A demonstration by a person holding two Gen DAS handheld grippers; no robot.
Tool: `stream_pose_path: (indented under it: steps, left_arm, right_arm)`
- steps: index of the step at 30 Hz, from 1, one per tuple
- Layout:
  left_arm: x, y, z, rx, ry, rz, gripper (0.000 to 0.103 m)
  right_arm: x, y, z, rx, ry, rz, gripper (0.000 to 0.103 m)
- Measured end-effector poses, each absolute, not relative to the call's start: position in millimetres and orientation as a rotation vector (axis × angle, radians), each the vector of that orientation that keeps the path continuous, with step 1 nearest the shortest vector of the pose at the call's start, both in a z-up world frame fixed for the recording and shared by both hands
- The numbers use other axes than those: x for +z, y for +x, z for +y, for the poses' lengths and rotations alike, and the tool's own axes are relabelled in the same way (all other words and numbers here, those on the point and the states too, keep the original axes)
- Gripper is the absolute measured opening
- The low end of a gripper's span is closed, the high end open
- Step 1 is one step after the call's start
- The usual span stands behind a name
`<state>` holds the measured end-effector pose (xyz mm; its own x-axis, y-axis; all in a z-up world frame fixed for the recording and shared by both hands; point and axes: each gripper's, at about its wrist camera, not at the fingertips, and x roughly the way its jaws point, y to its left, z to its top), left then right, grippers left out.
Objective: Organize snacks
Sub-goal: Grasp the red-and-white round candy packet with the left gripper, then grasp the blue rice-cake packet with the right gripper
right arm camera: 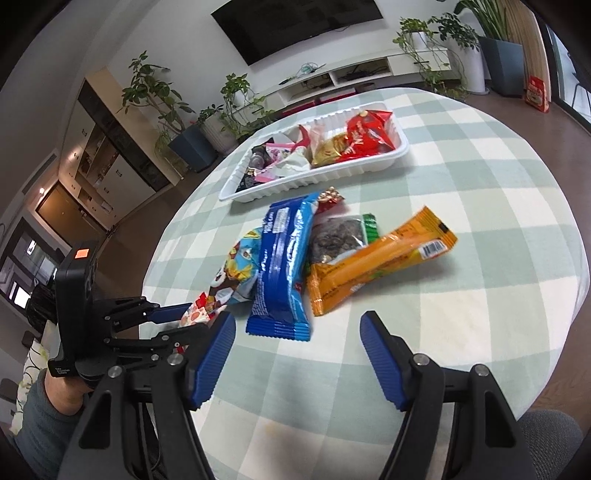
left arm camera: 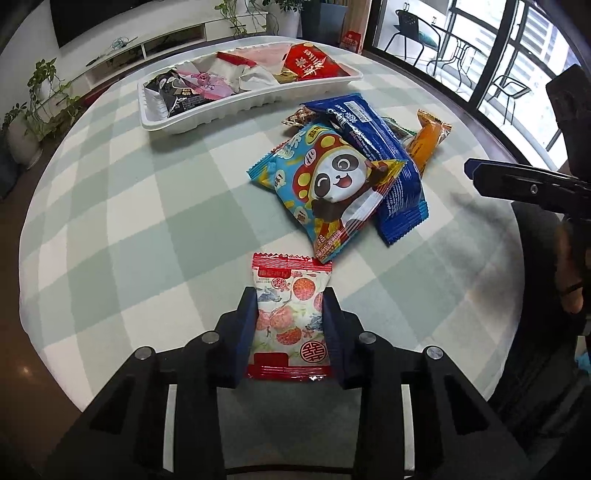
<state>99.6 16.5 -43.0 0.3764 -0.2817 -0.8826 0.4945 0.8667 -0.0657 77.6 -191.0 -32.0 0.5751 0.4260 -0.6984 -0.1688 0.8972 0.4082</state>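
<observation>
My left gripper (left arm camera: 290, 295) is shut on a small red-and-white fruit-print snack packet (left arm camera: 290, 317), held just above the tablecloth; it also shows in the right wrist view (right arm camera: 195, 314). My right gripper (right arm camera: 297, 325) is open and empty, low over the table in front of the pile. The pile holds a panda bag (left arm camera: 332, 184), a blue packet (right arm camera: 282, 266), an orange bar (right arm camera: 380, 262) and a green-edged seed packet (right arm camera: 338, 236). The white tray (left arm camera: 177, 122) at the back holds several snacks.
The round table has a green-and-white checked cloth (left arm camera: 147, 221). Potted plants (right arm camera: 155, 96), a TV console (right arm camera: 354, 74) and balcony chairs (left arm camera: 417, 33) stand beyond the table. A small red-gold wrapper (right arm camera: 330, 197) lies between pile and tray.
</observation>
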Motion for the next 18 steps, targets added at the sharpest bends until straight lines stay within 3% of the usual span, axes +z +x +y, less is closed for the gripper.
stream_pose_path:
  steps: [11,18]
  left_arm:
    - [-44,87,32,-0.493,0.126,1.053,0.032]
    - [-45,86,35,-0.501,0.100,1.044,0.031]
  right_arm:
    - [-32,118,-159,0.309,0.178,0.938,0.053]
    - [-32,141,-145,0.304,0.145,0.968,0.051]
